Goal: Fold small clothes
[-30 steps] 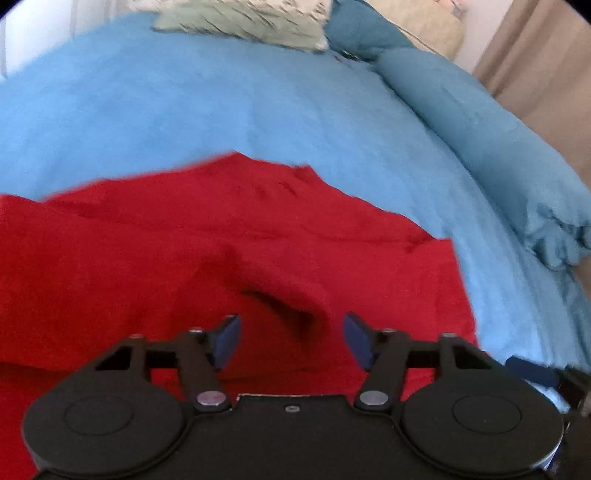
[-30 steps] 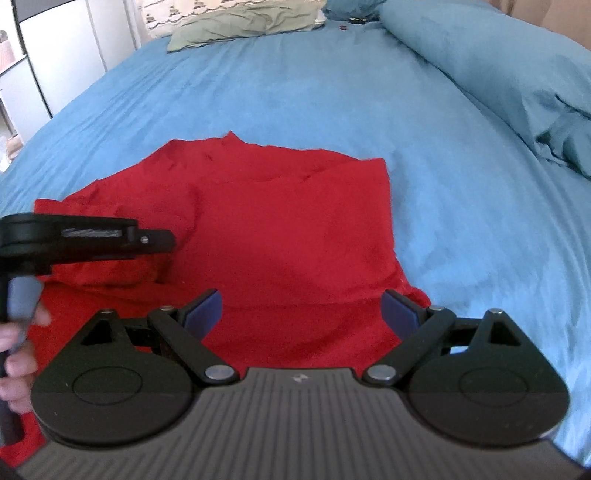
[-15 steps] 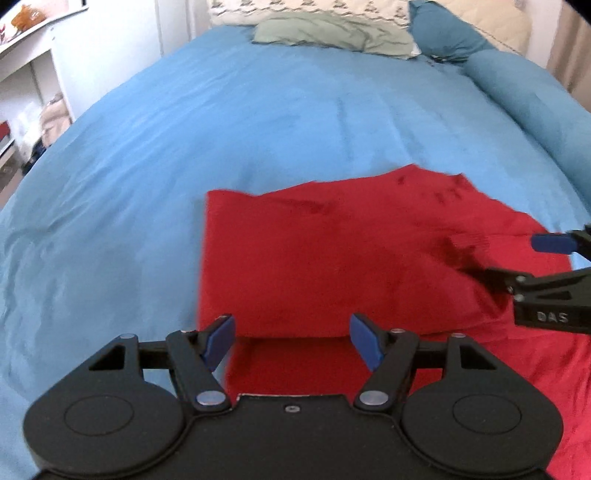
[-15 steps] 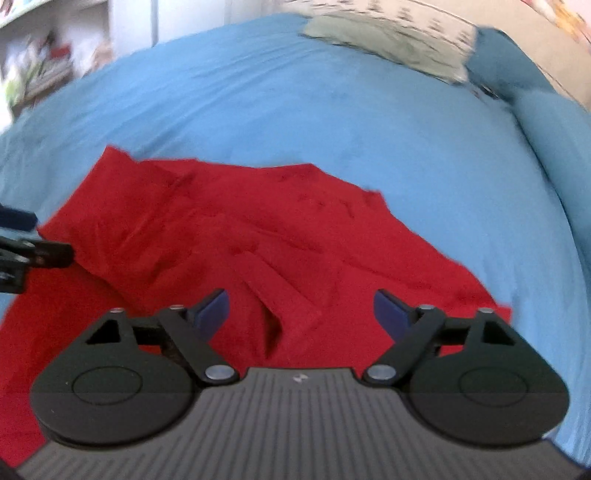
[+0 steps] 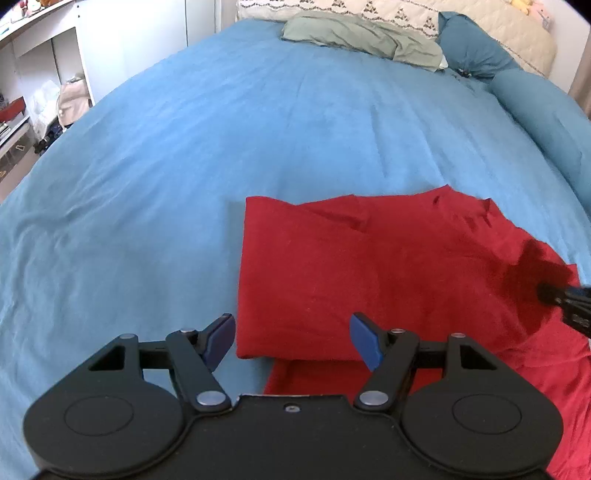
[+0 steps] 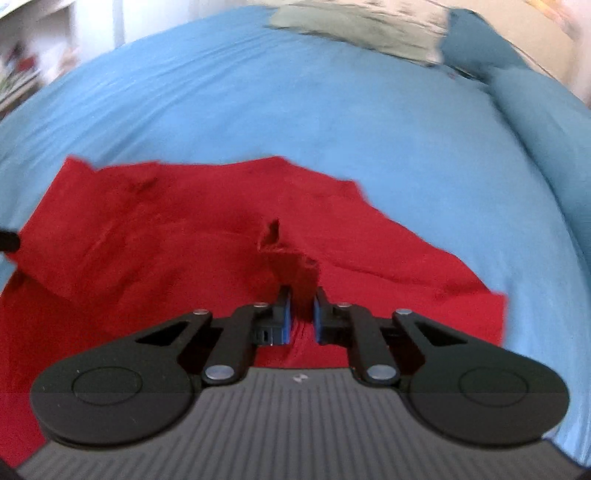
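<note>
A red garment (image 5: 369,273) lies partly folded on the blue bed cover (image 5: 258,129), its left edge a straight fold. My left gripper (image 5: 291,341) is open and empty, hovering just above the garment's near left corner. In the right wrist view my right gripper (image 6: 301,314) is shut on a pinched-up fold of the red garment (image 6: 184,240) near its middle. The right gripper's tip also shows in the left wrist view (image 5: 565,299) at the far right, over the cloth.
Pillows (image 5: 365,33) lie at the head of the bed. A rolled blue duvet (image 5: 546,110) runs along the right side. White shelves (image 5: 33,85) stand to the left of the bed. Bare blue cover surrounds the garment.
My right gripper has closed on a fold of the red garment; it was open before. My left gripper stayed open and drew back toward the garment's left folded edge.
</note>
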